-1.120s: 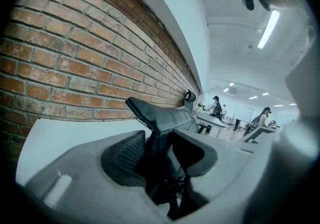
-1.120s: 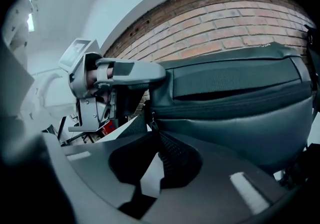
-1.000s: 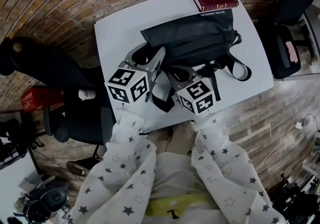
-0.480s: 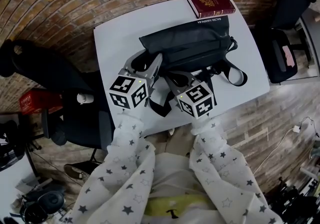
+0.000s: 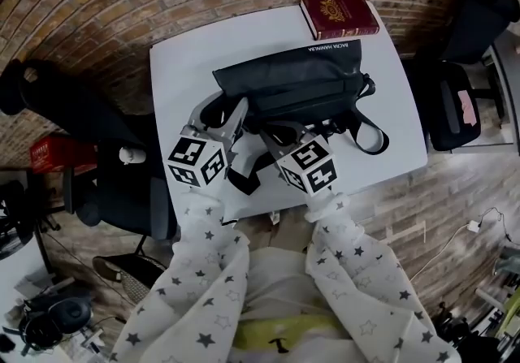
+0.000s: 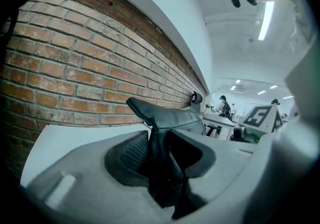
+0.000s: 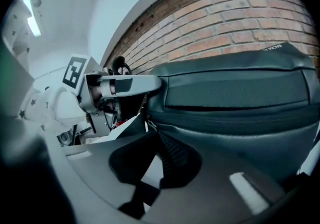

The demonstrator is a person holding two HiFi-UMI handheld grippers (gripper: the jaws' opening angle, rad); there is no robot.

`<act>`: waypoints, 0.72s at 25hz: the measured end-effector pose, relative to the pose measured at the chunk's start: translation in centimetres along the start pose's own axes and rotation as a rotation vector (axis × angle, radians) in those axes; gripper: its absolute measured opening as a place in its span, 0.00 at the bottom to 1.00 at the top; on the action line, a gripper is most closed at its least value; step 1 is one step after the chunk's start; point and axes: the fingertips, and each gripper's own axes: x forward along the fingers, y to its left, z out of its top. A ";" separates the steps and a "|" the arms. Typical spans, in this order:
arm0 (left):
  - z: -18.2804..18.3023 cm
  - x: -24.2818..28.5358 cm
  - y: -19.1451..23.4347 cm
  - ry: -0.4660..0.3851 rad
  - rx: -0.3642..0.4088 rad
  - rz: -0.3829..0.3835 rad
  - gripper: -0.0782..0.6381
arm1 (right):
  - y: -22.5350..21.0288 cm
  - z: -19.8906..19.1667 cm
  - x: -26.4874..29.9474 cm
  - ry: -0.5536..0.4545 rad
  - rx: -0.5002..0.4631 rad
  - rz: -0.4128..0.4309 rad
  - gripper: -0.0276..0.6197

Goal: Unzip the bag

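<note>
A black bag (image 5: 296, 81) lies on the white table (image 5: 183, 53), its zipper running along the near side (image 7: 225, 118). My left gripper (image 5: 221, 107) is at the bag's left end. Its jaws have just been closing, and in the left gripper view (image 6: 159, 140) they pinch a fold of the bag's black fabric (image 6: 162, 118). My right gripper (image 5: 280, 132) is at the bag's near edge, a little to the right. In the right gripper view (image 7: 156, 135) its tips are shut at the zipper's left end, on the small metal zipper pull (image 7: 148, 127).
A dark red book (image 5: 337, 14) lies at the table's far edge behind the bag. The bag's strap (image 5: 370, 130) loops toward the near right. Dark chairs stand left (image 5: 97, 150) and right (image 5: 455, 101) of the table. A brick wall runs behind it.
The left gripper's jaws have narrowed onto the bag's left end. Both hands keep their places at the bag; the right gripper stays shut.
</note>
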 end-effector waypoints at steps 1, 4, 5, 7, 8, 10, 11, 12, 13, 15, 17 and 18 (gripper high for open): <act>0.0 0.0 0.0 -0.002 0.003 0.007 0.30 | -0.1 0.0 -0.1 0.007 -0.007 0.010 0.07; 0.1 0.0 0.0 -0.008 0.008 0.033 0.30 | -0.4 0.1 -0.3 0.026 -0.023 0.034 0.07; 0.1 0.0 0.0 -0.010 0.009 0.044 0.30 | -0.4 0.1 -0.4 0.031 -0.029 0.040 0.07; 0.1 0.0 0.0 -0.013 0.014 0.069 0.30 | -0.6 0.2 -0.5 0.037 -0.041 0.050 0.07; 0.1 0.1 0.1 -0.014 0.019 0.086 0.30 | -0.7 0.2 -0.5 0.039 -0.045 0.053 0.07; 0.2 0.1 0.1 -0.016 0.025 0.116 0.30 | -1.1 0.2 -0.6 0.045 -0.045 0.052 0.07; 0.1 0.1 0.1 -0.017 0.026 0.127 0.30 | -1.4 0.2 -0.6 0.049 -0.043 0.049 0.07; 0.1 0.1 0.1 -0.018 0.026 0.134 0.30 | -1.6 0.2 -0.7 0.052 -0.039 0.047 0.07; 0.1 0.1 0.1 -0.019 0.024 0.141 0.30 | -1.8 0.2 -0.8 0.054 -0.036 0.047 0.07; 0.1 0.0 0.2 -0.023 0.022 0.156 0.30 | -2.1 0.2 -1.0 0.057 -0.039 0.048 0.07; 0.1 0.1 0.2 -0.027 0.018 0.167 0.30 | -2.3 0.1 -1.1 0.059 -0.041 0.048 0.07; 0.1 0.1 0.2 -0.030 0.014 0.172 0.30 | -2.5 0.1 -1.2 0.059 -0.041 0.047 0.07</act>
